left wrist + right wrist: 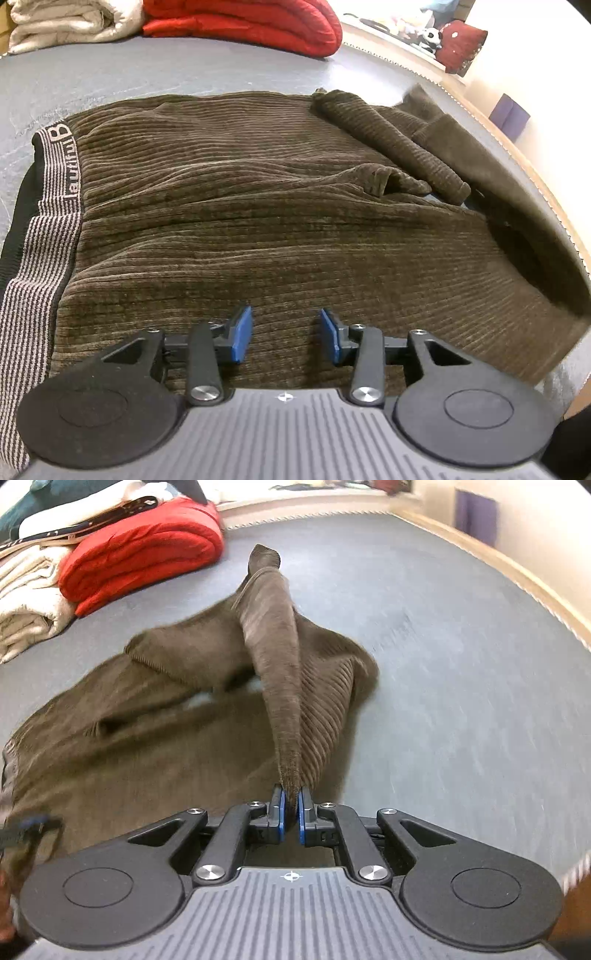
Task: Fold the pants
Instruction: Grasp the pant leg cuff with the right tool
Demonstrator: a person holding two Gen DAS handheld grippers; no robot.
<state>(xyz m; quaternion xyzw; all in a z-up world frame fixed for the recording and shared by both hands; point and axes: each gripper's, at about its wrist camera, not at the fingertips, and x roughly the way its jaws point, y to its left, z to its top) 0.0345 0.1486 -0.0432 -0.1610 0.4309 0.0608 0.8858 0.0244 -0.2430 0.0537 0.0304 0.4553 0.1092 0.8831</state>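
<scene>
Brown corduroy pants [258, 206] lie on a grey bed surface [110, 74], with the striped waistband [55, 177] at the left. My left gripper [286, 334] is open and empty, hovering just above the pants' near part. In the right wrist view my right gripper [291, 812] is shut on a lifted pant leg [280, 664], which rises from the rest of the pants [129, 738] and looks blurred with motion. The lifted leg also shows at the right in the left wrist view [461, 147].
A folded red blanket [258, 22] and a folded cream blanket [62, 22] sit at the back of the bed; both also show in the right wrist view [147, 542]. The bed's edge [517, 572] runs along the right, with a purple box [509, 114] beyond it.
</scene>
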